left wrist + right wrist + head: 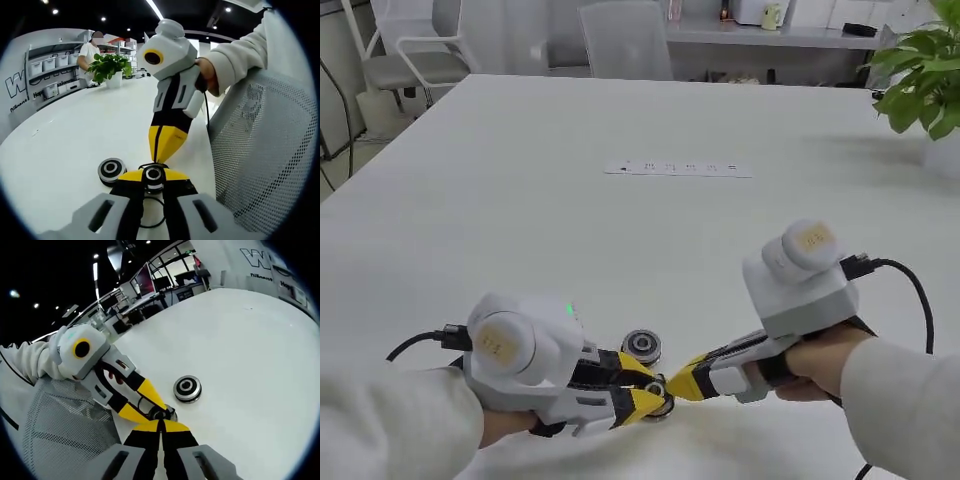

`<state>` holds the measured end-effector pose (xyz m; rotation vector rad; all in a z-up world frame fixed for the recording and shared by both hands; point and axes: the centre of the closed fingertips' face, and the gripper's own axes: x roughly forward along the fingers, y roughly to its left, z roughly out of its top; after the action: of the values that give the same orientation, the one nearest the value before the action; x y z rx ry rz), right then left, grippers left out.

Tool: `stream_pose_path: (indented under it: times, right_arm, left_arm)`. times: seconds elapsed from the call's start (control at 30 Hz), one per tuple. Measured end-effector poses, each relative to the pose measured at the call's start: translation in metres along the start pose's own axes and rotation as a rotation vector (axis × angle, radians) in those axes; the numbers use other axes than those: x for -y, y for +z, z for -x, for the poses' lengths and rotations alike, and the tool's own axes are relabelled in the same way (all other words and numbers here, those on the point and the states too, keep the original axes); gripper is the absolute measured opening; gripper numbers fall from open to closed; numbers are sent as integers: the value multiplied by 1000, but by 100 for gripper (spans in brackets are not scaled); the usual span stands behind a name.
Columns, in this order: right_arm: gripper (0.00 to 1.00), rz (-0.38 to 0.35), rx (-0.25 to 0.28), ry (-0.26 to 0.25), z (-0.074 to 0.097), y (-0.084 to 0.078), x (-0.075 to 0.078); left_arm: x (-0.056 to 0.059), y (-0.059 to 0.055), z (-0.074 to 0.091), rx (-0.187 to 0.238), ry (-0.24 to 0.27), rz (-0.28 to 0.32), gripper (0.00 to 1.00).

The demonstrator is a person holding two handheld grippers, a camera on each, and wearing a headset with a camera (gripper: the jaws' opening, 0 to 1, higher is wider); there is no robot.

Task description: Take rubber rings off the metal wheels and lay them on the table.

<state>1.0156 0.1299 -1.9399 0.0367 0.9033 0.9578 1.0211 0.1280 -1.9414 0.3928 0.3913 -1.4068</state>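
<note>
Left gripper [648,392] has its jaws clamped on 1 metal wheel [153,178], low at 6 o'clock in the head view. Right gripper [682,386] noses in from 3 o'clock, jaws together, apparently nipping the thin rubber ring [150,164]. Second wheel [112,170] waits on the table [620,230], at 12 o'clock of the held one. That ring looks soft, stretchy and light; the wheel stiff, smooth, likely slippery. Grab the ring's edge, not the metal!
</note>
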Motion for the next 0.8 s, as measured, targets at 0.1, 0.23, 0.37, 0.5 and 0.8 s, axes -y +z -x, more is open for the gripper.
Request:
stream_pose_path:
  times: [0.1,0.23,0.37,0.5,0.8]
  right_arm:
    - [0,3,3,1,0,1,0]
    - [0,5,3,-5,0,0,1]
    - [0,5,3,-6,0,0,1]
    - [0,8,4,-6,-1,0,0]
    - [0,-1,14,3,0,1,-1]
  left_arm:
    - [0,0,0,0,1,0,8]
    - [0,0,0,1,2,1,8]
    - [0,0,0,3,2,3,8]
    - [1,0,0,5,2,4,8]
    - [1,0,0,12,8,16,8]
